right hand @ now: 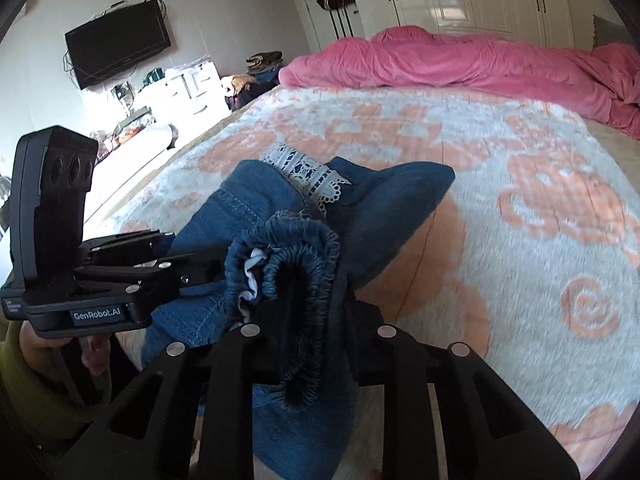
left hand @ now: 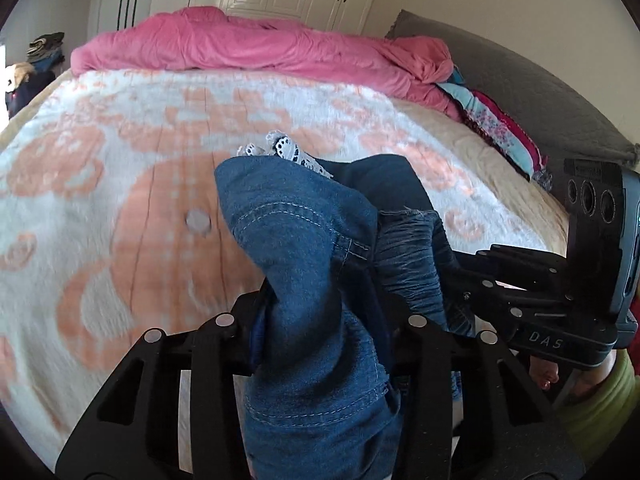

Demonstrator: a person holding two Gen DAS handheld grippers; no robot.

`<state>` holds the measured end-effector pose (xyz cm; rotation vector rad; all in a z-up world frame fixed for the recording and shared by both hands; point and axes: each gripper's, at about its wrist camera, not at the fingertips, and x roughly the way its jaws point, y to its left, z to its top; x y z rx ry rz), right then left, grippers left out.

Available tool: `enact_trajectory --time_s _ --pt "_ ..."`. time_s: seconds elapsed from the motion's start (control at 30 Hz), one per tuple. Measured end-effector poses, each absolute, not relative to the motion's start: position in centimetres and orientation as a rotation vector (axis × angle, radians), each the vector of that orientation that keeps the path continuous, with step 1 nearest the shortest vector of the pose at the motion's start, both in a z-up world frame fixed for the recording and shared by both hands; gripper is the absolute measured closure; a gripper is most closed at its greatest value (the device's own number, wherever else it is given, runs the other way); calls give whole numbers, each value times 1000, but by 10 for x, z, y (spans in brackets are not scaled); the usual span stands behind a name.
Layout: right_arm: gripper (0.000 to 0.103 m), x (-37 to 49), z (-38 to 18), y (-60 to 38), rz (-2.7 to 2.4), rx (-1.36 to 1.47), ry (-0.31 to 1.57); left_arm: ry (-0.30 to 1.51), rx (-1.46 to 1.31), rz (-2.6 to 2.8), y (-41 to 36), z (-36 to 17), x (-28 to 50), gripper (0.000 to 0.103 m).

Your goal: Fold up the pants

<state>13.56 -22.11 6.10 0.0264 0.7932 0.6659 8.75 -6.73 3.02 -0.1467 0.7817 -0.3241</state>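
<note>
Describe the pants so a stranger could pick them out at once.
Start at the bed's peach-and-white floral blanket, below the pink duvet. The pants are bunched at its near edge between both tongs. They alone are blue denim, with white lace trim and a gathered elastic waistband.

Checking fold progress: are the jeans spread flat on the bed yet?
No. The jeans are bunched, gripped by left gripper and right gripper.

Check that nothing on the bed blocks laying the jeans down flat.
Nothing visible does. The jeans are pinched in both tools, and the blanket ahead is bare. The pink duvet lies bunched at the far edge, clear of that area.
</note>
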Motion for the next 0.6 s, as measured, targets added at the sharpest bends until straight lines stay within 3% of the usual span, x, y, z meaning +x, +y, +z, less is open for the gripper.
enact_trajectory --time_s 0.27,0.6 --pt "82 193 79 -214 636 44 736 755 -126 -268 -57 42 138 69" --pt "82 240 42 -210 558 46 817 791 -116 -231 -49 12 168 69"
